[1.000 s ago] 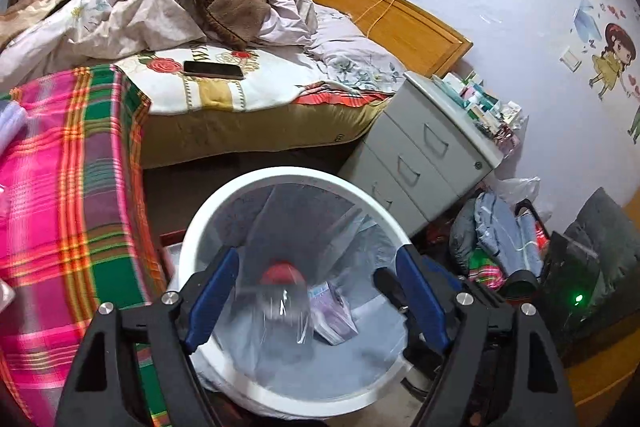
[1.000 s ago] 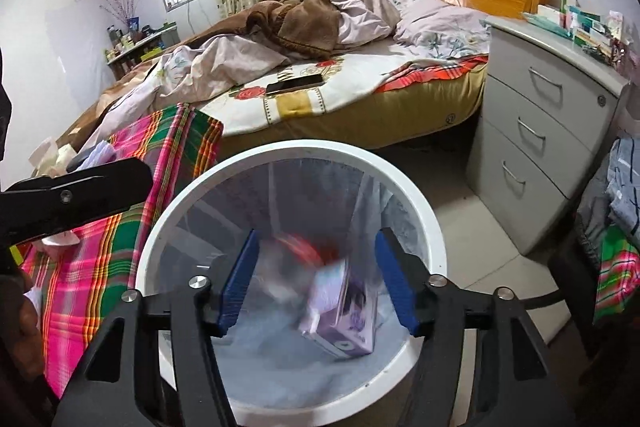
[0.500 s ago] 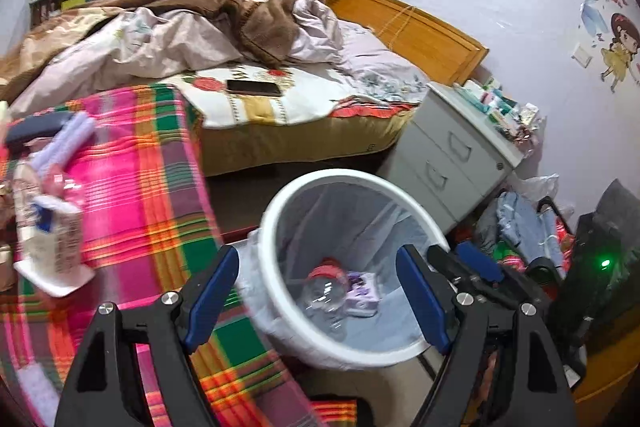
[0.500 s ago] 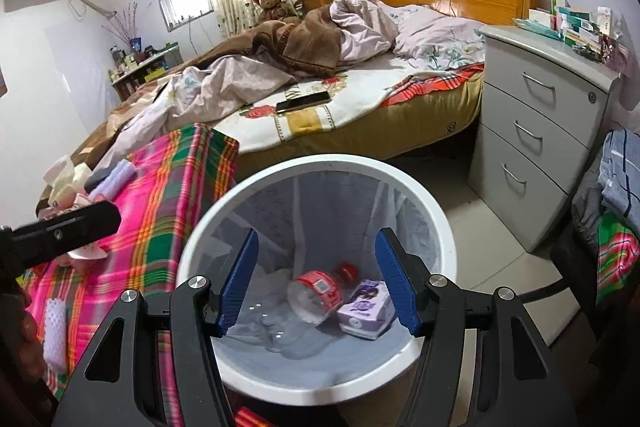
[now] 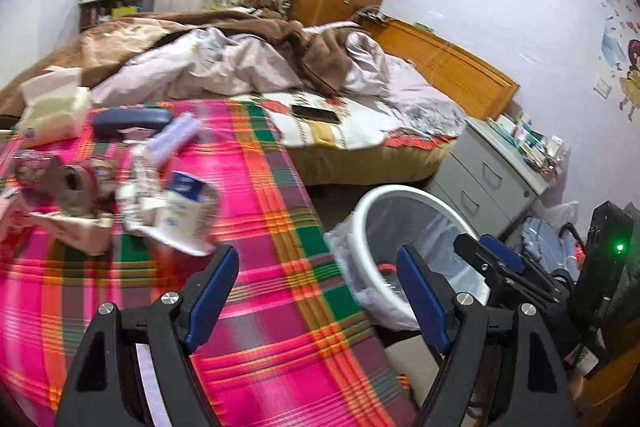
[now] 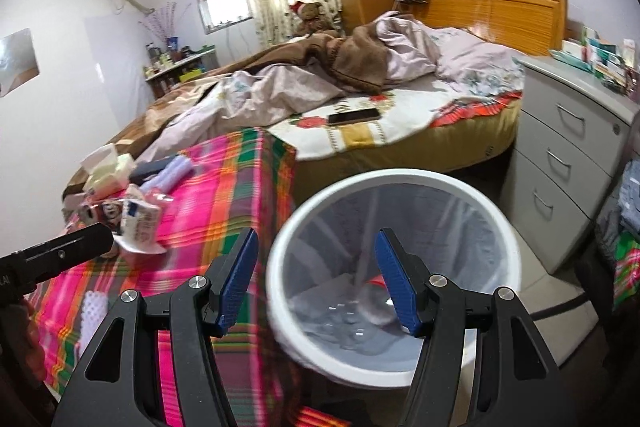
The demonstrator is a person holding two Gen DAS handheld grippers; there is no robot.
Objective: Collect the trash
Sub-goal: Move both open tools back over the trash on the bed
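From my left side: my left gripper is wide open, holding nothing. The crumpled wrapper lies ahead-left of my fingers, looking light and soft; pinch its middle.

From my right side: my right gripper is wide open too. The bin sits between and beyond my fingers.

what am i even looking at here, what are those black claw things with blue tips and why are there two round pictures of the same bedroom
Those claws are two hand-held grippers, one in each of a person's hands; no robot is involved. Each carries a fisheye camera looking along its fingers, hence two round, bent views of one room.

The left wrist view shows the left gripper over a table with a pink plaid cloth. The right wrist view shows the right gripper above a white trash bin lined with a plastic bag, standing beside that table.

Both grippers are open and hold nothing. On the cloth lie blurred wrappers and packets, a tissue box and a dark case. The bin already has something red in it. Behind is an unmade bed with a phone on it.
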